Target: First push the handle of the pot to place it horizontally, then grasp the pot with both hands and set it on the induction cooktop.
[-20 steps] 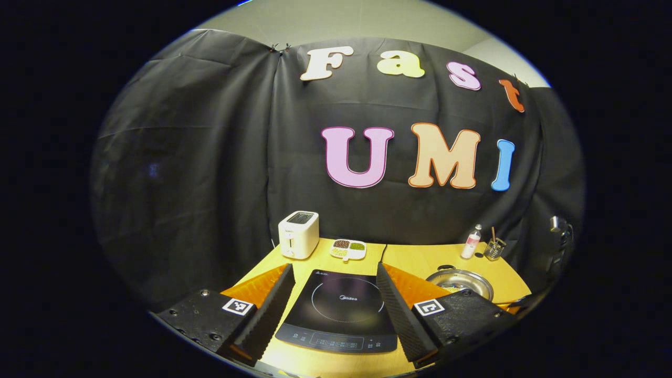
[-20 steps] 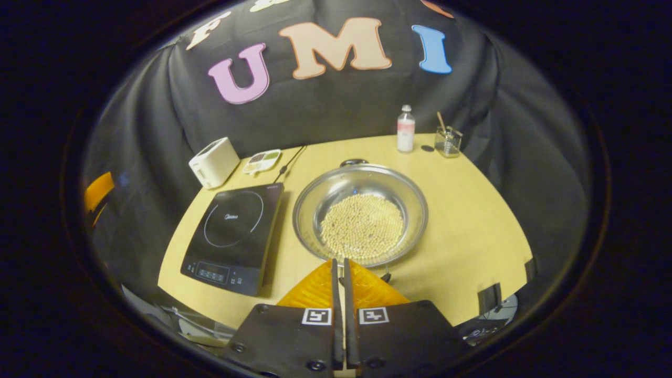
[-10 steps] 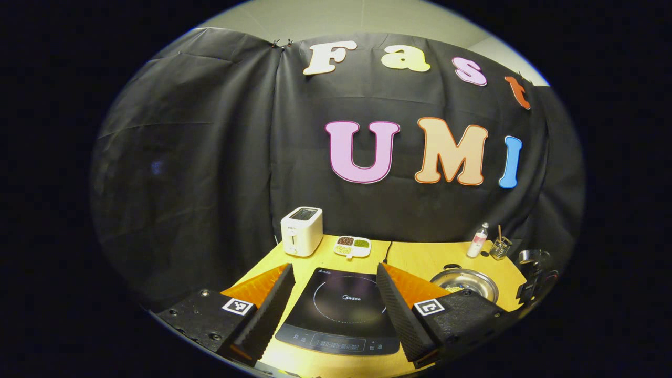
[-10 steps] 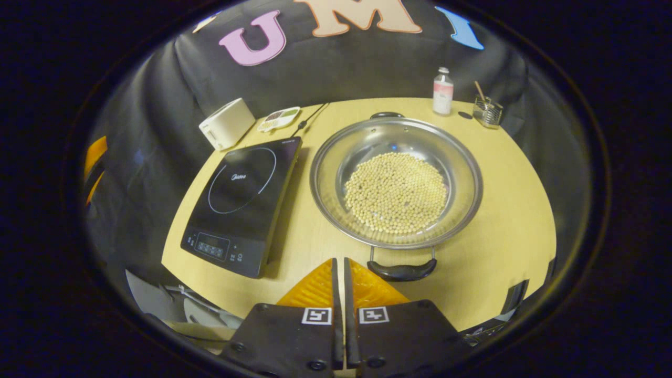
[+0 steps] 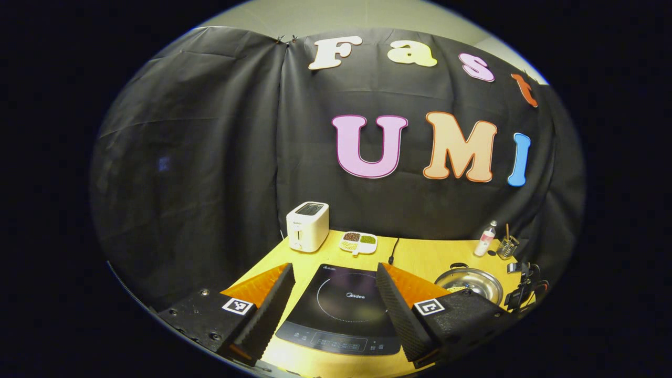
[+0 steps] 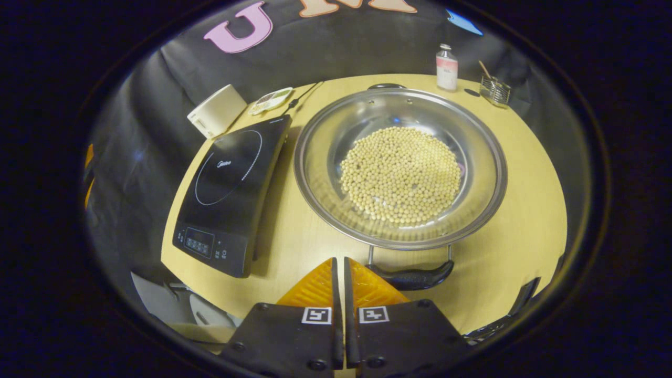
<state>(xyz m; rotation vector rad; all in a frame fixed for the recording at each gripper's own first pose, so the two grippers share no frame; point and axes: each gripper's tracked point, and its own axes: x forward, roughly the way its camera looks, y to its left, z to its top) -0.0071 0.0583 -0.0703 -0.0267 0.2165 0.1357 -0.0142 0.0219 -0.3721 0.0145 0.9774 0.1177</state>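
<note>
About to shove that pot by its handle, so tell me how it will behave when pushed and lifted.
The steel pot will probably slide easily, since the wooden table looks smooth. Its loose beans may shift or spill if it tilts. Wide and shallow, it seems unlikely to tip; the near handle probably turns it when pushed.

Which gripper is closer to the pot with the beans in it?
Right. The right gripper sits shut just in front of the pot, beside its near black handle. The left gripper hangs open over the induction cooktop, with the pot off to its right.
</note>
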